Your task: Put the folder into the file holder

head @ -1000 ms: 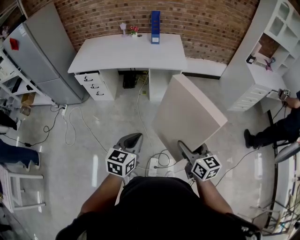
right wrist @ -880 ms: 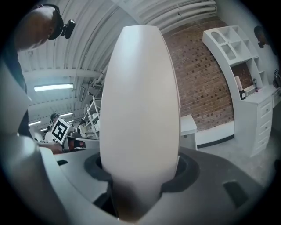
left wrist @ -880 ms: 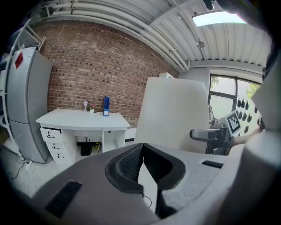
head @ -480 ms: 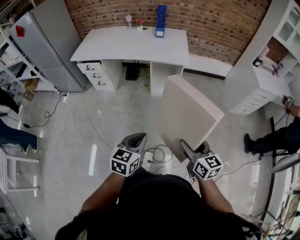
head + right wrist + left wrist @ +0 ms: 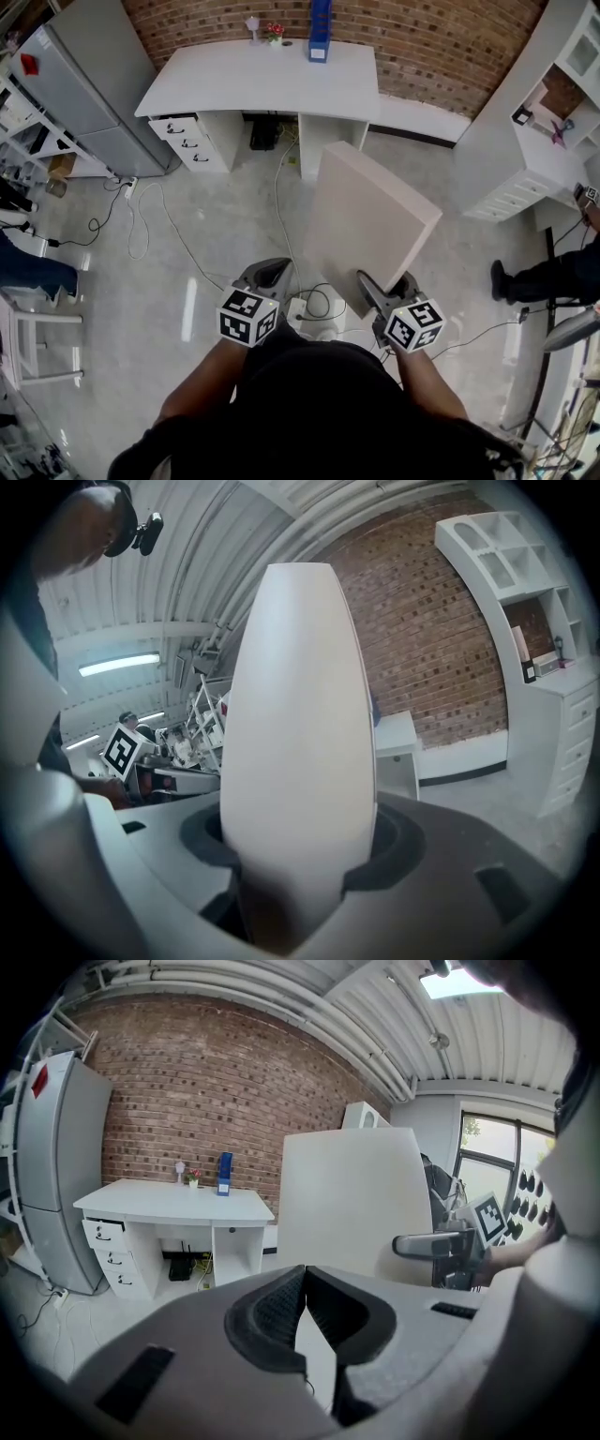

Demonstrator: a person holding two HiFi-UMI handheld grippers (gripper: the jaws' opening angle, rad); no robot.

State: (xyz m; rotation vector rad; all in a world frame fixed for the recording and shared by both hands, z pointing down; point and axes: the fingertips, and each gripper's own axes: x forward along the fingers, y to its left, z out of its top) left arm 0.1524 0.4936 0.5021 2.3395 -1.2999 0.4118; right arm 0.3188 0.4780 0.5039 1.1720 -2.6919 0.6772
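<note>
My right gripper (image 5: pixel 380 291) is shut on the near edge of a thick white folder (image 5: pixel 370 225), which juts forward and up over the floor. In the right gripper view the folder (image 5: pixel 298 724) fills the gap between the pads (image 5: pixel 370 855) and hides most of the room ahead. My left gripper (image 5: pixel 270 274) hangs level beside it, shut with nothing between its pads (image 5: pixel 281 1312). A blue file holder (image 5: pixel 319 30) stands upright at the back of the white desk (image 5: pixel 267 80), against the brick wall. It shows small and far in the left gripper view too, the file holder (image 5: pixel 225 1174).
A grey fridge (image 5: pixel 80 89) stands left of the desk. White shelving (image 5: pixel 553 112) lines the right wall. Cables (image 5: pixel 141 234) and a power strip (image 5: pixel 314 323) lie on the floor. A white stool (image 5: pixel 33 366) stands at the left, and a person's legs (image 5: pixel 548 272) show at the right.
Both grippers and the folder have moved forward toward the desk, which now sits higher in the head view. The grip on the folder looks the same.
</note>
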